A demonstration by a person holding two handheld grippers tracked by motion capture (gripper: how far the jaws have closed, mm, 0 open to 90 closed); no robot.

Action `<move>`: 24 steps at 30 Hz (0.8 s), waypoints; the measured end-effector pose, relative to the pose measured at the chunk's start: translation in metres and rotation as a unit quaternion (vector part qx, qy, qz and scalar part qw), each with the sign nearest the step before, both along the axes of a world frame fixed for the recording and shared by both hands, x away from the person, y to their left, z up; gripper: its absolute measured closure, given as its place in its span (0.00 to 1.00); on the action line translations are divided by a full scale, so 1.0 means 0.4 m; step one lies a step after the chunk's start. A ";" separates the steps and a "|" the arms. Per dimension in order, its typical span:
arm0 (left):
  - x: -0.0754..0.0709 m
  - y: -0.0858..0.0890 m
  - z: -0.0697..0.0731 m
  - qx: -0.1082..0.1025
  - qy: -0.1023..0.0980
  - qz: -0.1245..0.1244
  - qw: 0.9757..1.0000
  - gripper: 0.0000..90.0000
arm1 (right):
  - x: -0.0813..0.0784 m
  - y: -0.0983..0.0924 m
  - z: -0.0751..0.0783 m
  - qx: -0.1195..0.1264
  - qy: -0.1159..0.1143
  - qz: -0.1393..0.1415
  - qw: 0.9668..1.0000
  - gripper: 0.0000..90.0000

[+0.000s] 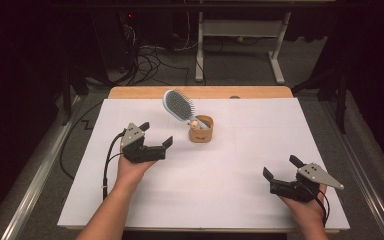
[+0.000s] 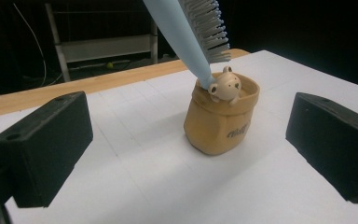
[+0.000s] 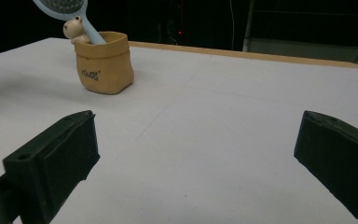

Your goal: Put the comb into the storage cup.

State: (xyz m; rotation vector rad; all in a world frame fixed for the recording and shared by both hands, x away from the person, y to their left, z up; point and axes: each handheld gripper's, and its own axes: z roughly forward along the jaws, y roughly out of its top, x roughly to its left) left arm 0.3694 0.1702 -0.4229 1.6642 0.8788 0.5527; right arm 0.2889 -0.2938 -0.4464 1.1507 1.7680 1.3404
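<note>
A tan pot (image 1: pixel 201 131) with a small bear figure (image 2: pixel 225 85) on its rim is standing mid-table (image 1: pixel 260 150), holding a blue hairbrush (image 1: pixel 179 105) leaning handle-down inside. The left gripper (image 1: pixel 156 134), near it, is gaping wide and empty; the right gripper (image 1: pixel 281 167), well apart, is likewise gaping empty.

Lab: dark room, floor cables (image 1: pixel 150 62), white-covered table (image 1: pixel 260 150).

hairbrush standing in a pot at the middle back of the table

the pot (image 1: pixel 201 131) is sitting on the table (image 1: pixel 240 190), and the hairbrush (image 1: pixel 179 105) is standing in it, leaning toward the back left. the left gripper (image 1: pixel 156 134) is hovering just left of the pot, while the right gripper (image 1: pixel 281 167) is sitting well apart at the front right.
</note>
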 end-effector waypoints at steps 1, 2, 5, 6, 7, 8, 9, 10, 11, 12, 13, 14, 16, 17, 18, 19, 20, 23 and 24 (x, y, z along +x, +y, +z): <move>-0.007 0.005 -0.002 0.000 0.000 -0.001 1.000 0.01 | 0.000 0.000 0.000 0.000 0.000 0.000 1.000 0.00; -0.013 0.010 -0.005 0.001 -0.001 -0.001 1.000 0.01 | -0.001 -0.001 0.000 0.000 0.000 -0.001 1.000 0.00; -0.030 0.025 -0.015 0.005 0.001 -0.001 1.000 0.01 | 0.000 -0.001 0.000 0.001 0.000 -0.001 1.000 0.00; -0.036 0.031 -0.018 0.003 0.000 0.000 1.000 0.01 | -0.001 -0.001 0.000 0.000 0.001 -0.001 1.000 0.00; -0.042 0.038 -0.020 0.002 0.001 -0.001 1.000 0.01 | -0.001 -0.001 0.000 0.001 0.001 -0.001 1.000 0.00; -0.047 0.044 -0.023 0.002 0.002 0.001 1.000 0.01 | -0.001 -0.001 0.000 0.001 0.001 -0.001 1.000 0.00; -0.054 0.049 -0.025 0.004 0.002 0.002 1.000 0.01 | -0.001 -0.001 0.000 0.001 0.001 -0.001 1.000 0.00; -0.061 0.054 -0.028 0.009 0.003 0.002 1.000 0.01 | -0.001 -0.001 0.000 0.001 0.001 -0.002 1.000 0.00; -0.069 0.059 -0.031 0.014 0.003 0.001 1.000 0.01 | -0.001 -0.001 0.000 0.001 0.001 -0.002 1.000 0.00; -0.077 0.064 -0.034 0.017 0.000 0.002 1.000 0.01 | -0.001 -0.001 0.000 0.001 0.001 -0.002 1.000 0.00; -0.086 0.071 -0.036 0.015 -0.001 0.003 1.000 0.01 | -0.002 -0.001 0.000 0.001 0.001 -0.002 1.000 0.00; -0.094 0.079 -0.037 0.015 -0.001 0.004 1.000 0.01 | -0.002 -0.001 0.000 0.000 0.001 -0.002 1.000 0.00; -0.111 0.093 -0.038 0.020 -0.006 0.005 1.000 0.01 | -0.002 -0.001 0.000 0.000 0.000 -0.002 1.000 0.00; -0.119 0.099 -0.040 0.023 -0.007 0.007 1.000 0.01 | -0.002 -0.001 0.000 0.000 0.001 -0.002 1.000 0.00; -0.127 0.107 -0.041 0.025 -0.007 0.008 1.000 0.01 | -0.002 0.000 0.000 0.000 0.001 -0.001 1.000 0.00; -0.135 0.115 -0.044 0.026 -0.008 0.008 1.000 0.01 | -0.003 0.000 -0.001 0.000 0.000 -0.001 1.000 0.00; -0.142 0.123 -0.047 0.027 -0.009 0.011 1.000 0.01 | -0.003 0.001 0.000 0.000 0.000 0.000 1.000 0.00; -0.161 0.146 -0.059 0.021 -0.006 0.014 1.000 0.01 | -0.004 0.003 0.000 -0.001 -0.001 0.000 1.000 0.00; -0.166 0.151 -0.063 0.020 -0.005 0.014 1.000 0.01 | -0.005 0.004 0.001 -0.001 -0.003 0.001 1.000 0.00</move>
